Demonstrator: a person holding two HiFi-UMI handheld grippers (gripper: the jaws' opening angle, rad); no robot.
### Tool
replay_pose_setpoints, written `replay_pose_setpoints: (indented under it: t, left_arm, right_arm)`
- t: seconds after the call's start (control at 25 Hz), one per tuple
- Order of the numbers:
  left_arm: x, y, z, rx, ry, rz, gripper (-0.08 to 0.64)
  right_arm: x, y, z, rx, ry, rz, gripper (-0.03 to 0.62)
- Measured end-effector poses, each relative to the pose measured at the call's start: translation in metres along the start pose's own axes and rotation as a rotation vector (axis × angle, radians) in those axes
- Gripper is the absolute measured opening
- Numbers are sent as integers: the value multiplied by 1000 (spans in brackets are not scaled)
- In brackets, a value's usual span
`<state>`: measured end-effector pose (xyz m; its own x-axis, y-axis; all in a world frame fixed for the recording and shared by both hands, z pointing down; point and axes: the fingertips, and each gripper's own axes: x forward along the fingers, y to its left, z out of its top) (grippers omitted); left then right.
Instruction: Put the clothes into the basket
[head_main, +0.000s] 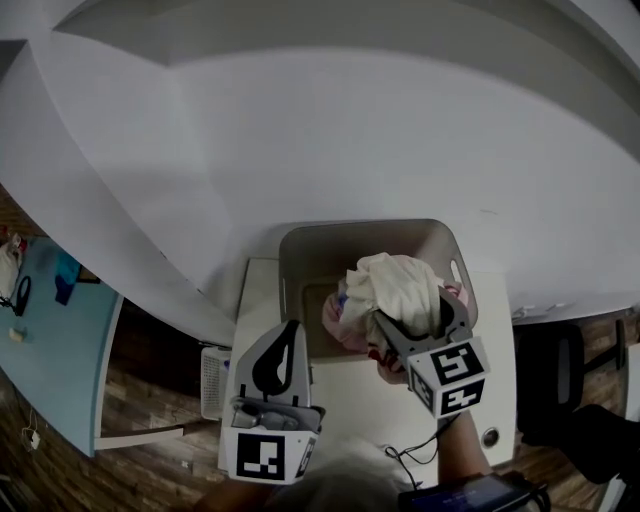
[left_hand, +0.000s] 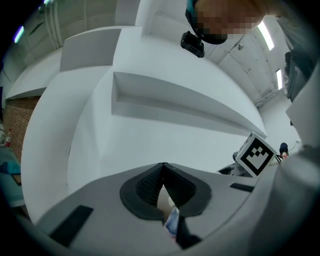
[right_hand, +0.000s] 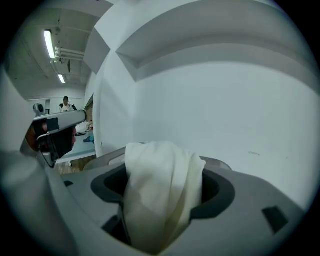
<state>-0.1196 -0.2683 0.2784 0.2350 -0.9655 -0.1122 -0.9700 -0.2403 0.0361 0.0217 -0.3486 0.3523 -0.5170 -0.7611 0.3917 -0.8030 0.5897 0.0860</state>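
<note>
A grey basket (head_main: 300, 240) stands on a small white table. In it lies a pink garment (head_main: 338, 318), with a cream cloth (head_main: 395, 288) bunched on top. My right gripper (head_main: 410, 308) is over the basket's right half. Its jaws stand wide apart, and the cream cloth (right_hand: 160, 195) bulges up between them and hides the tips. My left gripper (head_main: 291, 325) is shut, tips touching, beside the basket's near left wall. In the left gripper view those pads (left_hand: 150, 187) meet with nothing clamped, and a scrap of pale cloth shows below them.
A tall white curved wall (head_main: 330, 130) rises just behind the basket. A teal table (head_main: 50, 330) stands at the left and a dark chair (head_main: 570, 400) at the right. A small white slatted crate (head_main: 213, 380) sits beside the table. Cables hang by the near edge.
</note>
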Motion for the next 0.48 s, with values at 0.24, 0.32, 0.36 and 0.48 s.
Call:
replay_pose_setpoints:
  t: [0.24,0.32,0.36,0.48]
  left_arm:
    - [-1,-1,-3,-17,16,-1,9]
    - [-2,-4,-3,-25,17,-5,9]
    - [-3,-5,-3,-27,18,-7,9]
    - [-7,-8,-2,-26,19,-11,9]
  right_arm:
    - [-6,1,-4,4,1,3,370]
    - [-7,3,-11,-11,40,19,377]
    - [-6,5,-15,-22,71,33,390]
    - [-3,9,-25,-49,152,71,456]
